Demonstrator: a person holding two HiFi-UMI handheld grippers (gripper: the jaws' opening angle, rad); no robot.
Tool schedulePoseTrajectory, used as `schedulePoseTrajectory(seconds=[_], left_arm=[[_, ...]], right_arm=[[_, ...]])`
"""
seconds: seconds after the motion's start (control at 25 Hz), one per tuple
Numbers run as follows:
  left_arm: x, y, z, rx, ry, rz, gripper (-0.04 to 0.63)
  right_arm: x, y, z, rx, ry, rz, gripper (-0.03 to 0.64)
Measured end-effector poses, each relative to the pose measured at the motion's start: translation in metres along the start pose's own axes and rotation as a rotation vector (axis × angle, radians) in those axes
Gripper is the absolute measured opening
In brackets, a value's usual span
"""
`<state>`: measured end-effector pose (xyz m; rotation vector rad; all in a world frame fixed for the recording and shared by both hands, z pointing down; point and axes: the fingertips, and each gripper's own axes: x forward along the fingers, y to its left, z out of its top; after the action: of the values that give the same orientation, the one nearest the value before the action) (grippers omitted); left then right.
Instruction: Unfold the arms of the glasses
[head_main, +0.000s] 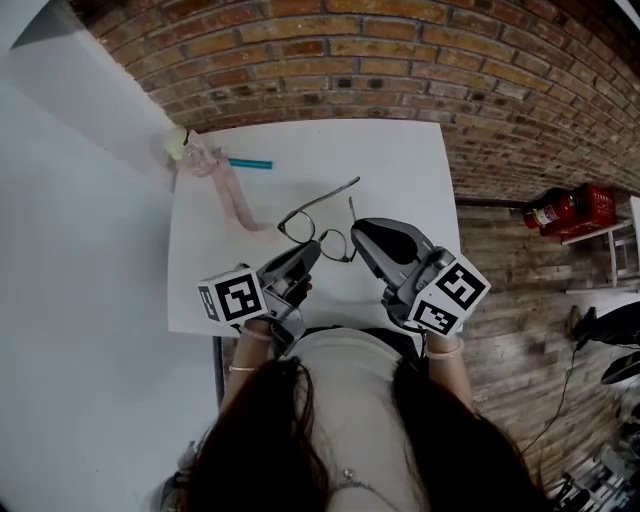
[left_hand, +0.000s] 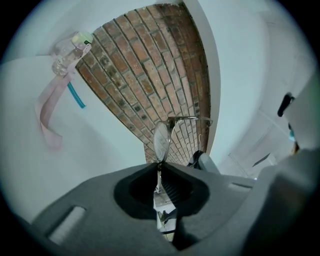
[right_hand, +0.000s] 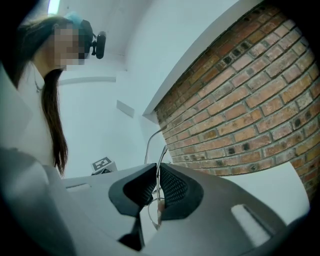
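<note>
Both hand-held grippers are clamped on the glasses, which I hold over the near part of the white tabletop, just ahead of my body. The left hand-held gripper has its jaws shut on the rim of one lens. I judge it is there to hold the front frame steady. The right hand-held gripper has its jaws closed on a thin wire of the frame. I take that wire for the second arm, gripped so that it can be swung out on its hinge. One arm stands out straight toward the far side, so I judge the task about half done.

The hinge I am working on is hidden behind the right jaws in the head view. I cannot tell how far that arm has opened. Nor can I tell whether the frame touches the tabletop or hangs just above it. In the left gripper view the lens shows nearly edge-on.
</note>
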<state>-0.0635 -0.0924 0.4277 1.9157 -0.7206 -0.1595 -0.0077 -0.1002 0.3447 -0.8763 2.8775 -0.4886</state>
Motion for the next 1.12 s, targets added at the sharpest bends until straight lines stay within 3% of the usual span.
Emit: schedulePoseTrajectory(seconds=[0.6, 0.92, 1.12], left_arm=[[-0.002, 0.001, 0.005, -0.049, -0.034, -0.02, 0.023], [-0.006, 0.008, 0.004, -0.076, -0.04, 0.013, 0.023], [-0.001, -0.005, 0.005, -0.163, -0.071, -0.065, 0.023]], right_arm=[[-0.007, -0.008, 0.006, 0.028, -0.033, -0.019, 0.026], [-0.009, -0.01, 0.008, 0.037, -0.045, -0.023, 0.026], [-0.012, -0.011, 0.012, 0.05, -0.057, -0.022, 0.026]])
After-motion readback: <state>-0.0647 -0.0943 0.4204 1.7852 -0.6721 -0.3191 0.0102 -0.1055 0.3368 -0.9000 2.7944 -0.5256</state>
